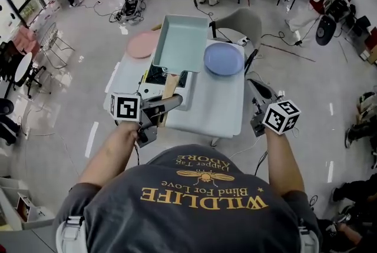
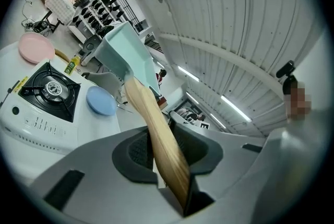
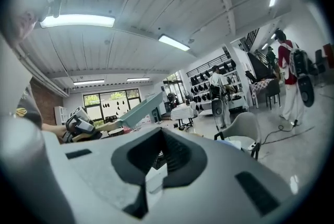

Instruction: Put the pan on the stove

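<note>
The pale counter (image 1: pixel 219 105) stands on a grey floor (image 1: pixel 76 98). Three things lie directly on it. Seen from the head view, a white stove (image 1: pixel 127 77) with a black burner top sits at about 9 o'clock of the counter's middle, along the left edge. A pink plate (image 1: pixel 141 44) lies flat at about 11 o'clock, at the far left corner, just beyond the stove. A blue plate (image 1: pixel 224 59) lies flat at about 1 o'clock, to the right of the stove and well apart from the pink plate.
</note>
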`<state>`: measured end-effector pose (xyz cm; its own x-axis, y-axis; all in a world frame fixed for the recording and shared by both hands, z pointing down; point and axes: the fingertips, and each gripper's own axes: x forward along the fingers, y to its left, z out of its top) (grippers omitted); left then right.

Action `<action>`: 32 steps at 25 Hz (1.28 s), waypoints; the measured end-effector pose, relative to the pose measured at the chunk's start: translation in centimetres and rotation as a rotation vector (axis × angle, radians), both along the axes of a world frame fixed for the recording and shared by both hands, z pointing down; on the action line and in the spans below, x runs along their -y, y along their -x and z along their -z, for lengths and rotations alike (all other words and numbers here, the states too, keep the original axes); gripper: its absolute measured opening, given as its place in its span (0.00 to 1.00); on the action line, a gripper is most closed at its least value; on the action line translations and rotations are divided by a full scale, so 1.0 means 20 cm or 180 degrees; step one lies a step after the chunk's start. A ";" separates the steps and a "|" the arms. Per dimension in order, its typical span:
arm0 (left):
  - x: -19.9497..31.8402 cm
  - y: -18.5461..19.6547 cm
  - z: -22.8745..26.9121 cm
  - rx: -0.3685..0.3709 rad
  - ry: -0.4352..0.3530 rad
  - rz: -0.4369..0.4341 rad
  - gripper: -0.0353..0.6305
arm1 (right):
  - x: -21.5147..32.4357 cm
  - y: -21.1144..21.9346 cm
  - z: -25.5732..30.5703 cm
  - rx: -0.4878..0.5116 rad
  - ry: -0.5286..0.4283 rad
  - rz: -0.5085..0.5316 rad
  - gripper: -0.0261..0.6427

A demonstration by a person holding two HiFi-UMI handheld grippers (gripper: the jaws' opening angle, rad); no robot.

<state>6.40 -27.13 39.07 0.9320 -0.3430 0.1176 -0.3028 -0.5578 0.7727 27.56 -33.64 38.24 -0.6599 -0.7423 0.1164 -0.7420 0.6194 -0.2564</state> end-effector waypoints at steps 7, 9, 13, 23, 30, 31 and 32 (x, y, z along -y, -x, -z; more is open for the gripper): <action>0.19 0.06 -0.06 -0.0004 0.0022 -0.0311 0.22 | 0.19 0.12 -0.07 -0.0015 0.0057 -0.0144 0.04; 0.25 0.12 -0.11 0.0021 0.0050 -0.0412 0.22 | 0.23 0.18 -0.09 -0.0037 0.0049 -0.0216 0.04; 0.29 0.17 -0.24 0.0084 0.0080 -0.0555 0.22 | 0.22 0.21 -0.15 -0.0080 0.0036 -0.0318 0.04; 0.42 0.31 -0.35 -0.0012 0.0317 -0.0404 0.22 | 0.39 0.31 -0.11 -0.0239 0.0083 -0.0313 0.04; 0.45 0.35 -0.50 -0.0027 0.0543 -0.0200 0.22 | 0.52 0.31 -0.24 -0.0392 0.0130 -0.0296 0.04; 0.45 0.37 -0.53 -0.0030 0.0576 -0.0181 0.22 | 0.53 0.33 -0.28 -0.0409 0.0151 -0.0297 0.04; 0.45 0.39 -0.56 -0.0033 0.0605 -0.0166 0.22 | 0.53 0.34 -0.32 -0.0423 0.0174 -0.0301 0.04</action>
<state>-1.33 -36.19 50.28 0.9494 -0.2667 0.1659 -0.2688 -0.4164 0.8685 20.75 -44.34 44.56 -0.5636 -0.7904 0.2399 -0.8259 0.5332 -0.1835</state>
